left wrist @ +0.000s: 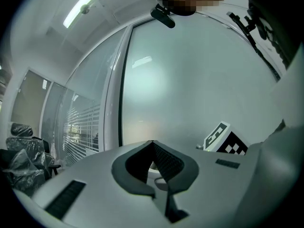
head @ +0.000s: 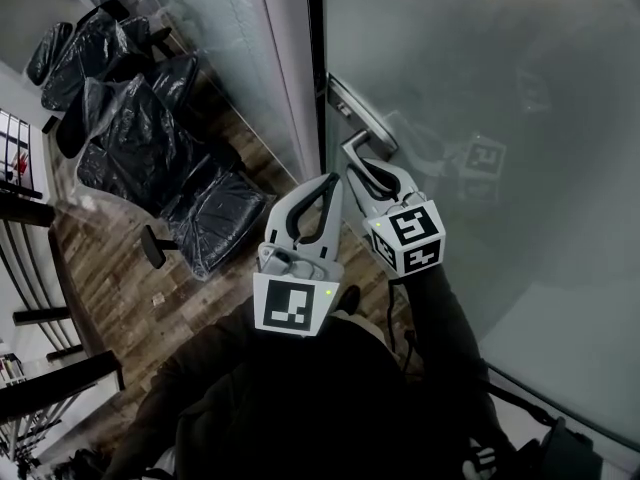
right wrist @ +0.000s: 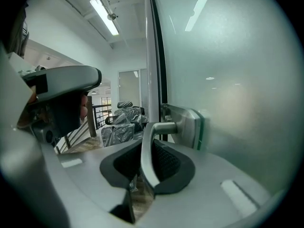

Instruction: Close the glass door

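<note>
The frosted glass door (head: 480, 88) fills the right of the head view, its edge close to the white frame post (head: 290, 68). A metal lever handle (head: 350, 150) projects from a plate on the door's edge. My right gripper (head: 374, 174) is shut on that handle; in the right gripper view the handle (right wrist: 164, 126) runs down between the dark pads (right wrist: 168, 160) of my right gripper (right wrist: 151, 145). My left gripper (head: 334, 180) hangs just left of it, shut and holding nothing. In the left gripper view my left gripper (left wrist: 152, 142) points level at the glass door (left wrist: 190, 80).
Several office chairs wrapped in black plastic (head: 130, 128) stand on the wood floor (head: 110, 288) beyond the frame. A glass wall with blinds (left wrist: 83, 127) runs left of the door. A dark railing (head: 25, 268) lines the far left.
</note>
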A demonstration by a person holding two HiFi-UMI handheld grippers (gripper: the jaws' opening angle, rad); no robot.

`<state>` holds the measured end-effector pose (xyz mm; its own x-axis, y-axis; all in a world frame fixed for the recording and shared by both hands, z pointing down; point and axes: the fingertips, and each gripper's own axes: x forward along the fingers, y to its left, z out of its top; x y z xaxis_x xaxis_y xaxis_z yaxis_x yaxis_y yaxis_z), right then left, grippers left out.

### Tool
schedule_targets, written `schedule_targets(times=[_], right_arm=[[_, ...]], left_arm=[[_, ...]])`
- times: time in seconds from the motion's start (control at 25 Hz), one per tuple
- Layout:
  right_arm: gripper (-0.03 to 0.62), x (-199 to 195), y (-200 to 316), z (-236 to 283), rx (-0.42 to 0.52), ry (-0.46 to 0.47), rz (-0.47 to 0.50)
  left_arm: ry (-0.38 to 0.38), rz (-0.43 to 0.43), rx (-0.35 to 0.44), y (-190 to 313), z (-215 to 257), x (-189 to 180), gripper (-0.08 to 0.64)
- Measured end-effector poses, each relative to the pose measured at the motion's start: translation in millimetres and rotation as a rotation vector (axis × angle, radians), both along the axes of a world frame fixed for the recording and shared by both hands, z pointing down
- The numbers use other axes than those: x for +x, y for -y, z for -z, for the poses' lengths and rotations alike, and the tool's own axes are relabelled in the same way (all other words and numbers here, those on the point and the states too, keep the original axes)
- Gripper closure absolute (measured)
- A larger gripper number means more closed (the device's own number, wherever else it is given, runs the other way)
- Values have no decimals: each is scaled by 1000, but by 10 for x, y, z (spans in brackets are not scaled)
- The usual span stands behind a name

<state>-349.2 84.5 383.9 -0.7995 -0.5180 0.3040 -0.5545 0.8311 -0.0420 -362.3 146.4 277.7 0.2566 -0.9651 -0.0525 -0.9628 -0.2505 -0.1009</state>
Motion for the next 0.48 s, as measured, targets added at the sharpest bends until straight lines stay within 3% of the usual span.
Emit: schedule_targets(times=[0.48], right_arm=[[535, -106, -170, 20, 0, -4, 12]], left_arm=[[6, 2, 14, -129, 93, -149, 563]])
